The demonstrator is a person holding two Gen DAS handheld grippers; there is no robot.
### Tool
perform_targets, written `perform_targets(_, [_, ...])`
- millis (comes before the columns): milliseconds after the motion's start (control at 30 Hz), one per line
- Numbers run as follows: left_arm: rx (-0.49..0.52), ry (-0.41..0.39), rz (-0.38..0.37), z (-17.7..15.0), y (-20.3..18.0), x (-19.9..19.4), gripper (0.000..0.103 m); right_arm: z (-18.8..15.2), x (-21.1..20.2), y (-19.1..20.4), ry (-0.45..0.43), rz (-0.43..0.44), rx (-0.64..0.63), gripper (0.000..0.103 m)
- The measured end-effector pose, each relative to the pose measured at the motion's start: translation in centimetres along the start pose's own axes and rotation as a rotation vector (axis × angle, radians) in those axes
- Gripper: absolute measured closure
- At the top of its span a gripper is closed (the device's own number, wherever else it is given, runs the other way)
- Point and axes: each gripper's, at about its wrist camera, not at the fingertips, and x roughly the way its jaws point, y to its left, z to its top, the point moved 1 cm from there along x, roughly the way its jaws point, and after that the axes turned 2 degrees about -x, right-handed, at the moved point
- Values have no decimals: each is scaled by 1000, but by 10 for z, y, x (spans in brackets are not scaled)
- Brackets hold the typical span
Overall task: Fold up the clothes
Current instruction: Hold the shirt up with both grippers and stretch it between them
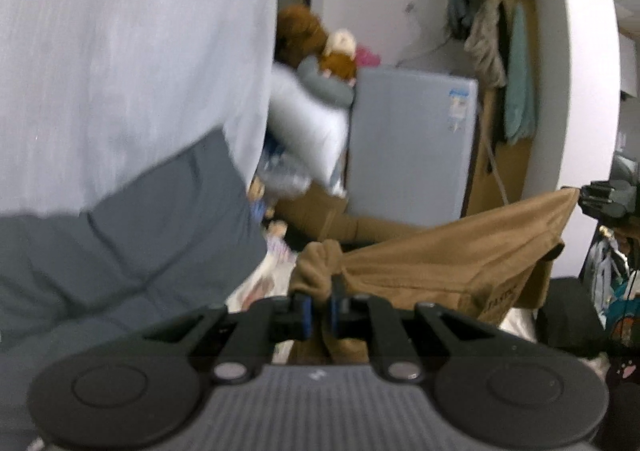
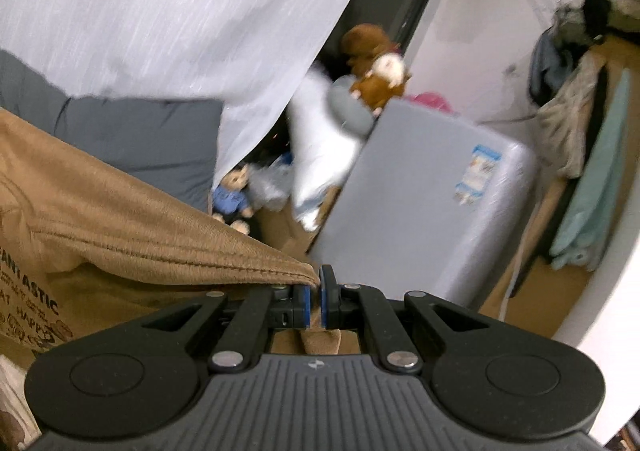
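A brown shirt (image 1: 452, 263) with printed lettering hangs stretched in the air between the two grippers. My left gripper (image 1: 320, 309) is shut on a bunched corner of it, low in the left wrist view. At the right edge of that view the right gripper (image 1: 604, 199) holds the opposite corner. In the right wrist view my right gripper (image 2: 315, 305) is shut on the stitched hem of the brown shirt (image 2: 120, 227), which spreads away to the left.
A grey quilted bedcover (image 1: 132, 251) lies at the left, below a pale curtain (image 1: 132, 51). A grey appliance (image 1: 412, 147) stands ahead with plush toys (image 1: 320, 47) and a white pillow (image 1: 308, 123) beside it. Clothes (image 1: 500, 51) hang at the right.
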Motion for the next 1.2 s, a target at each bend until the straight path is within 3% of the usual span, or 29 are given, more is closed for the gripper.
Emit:
perform_targets(267, [45, -118, -60, 51, -40, -24, 94, 27, -71, -45, -94, -82, -7, 99])
perform_targets(533, [59, -179, -131, 88, -72, -45, 94, 36, -132, -81, -157, -108, 6, 99])
perform_targets(1000, [115, -265, -267, 89, -106, -102, 94, 39, -252, -110, -250, -60, 42, 99])
perform_targets(1200, [163, -267, -361, 88, -115, -109, 94, 34, -291, -111, -262, -88, 40, 99])
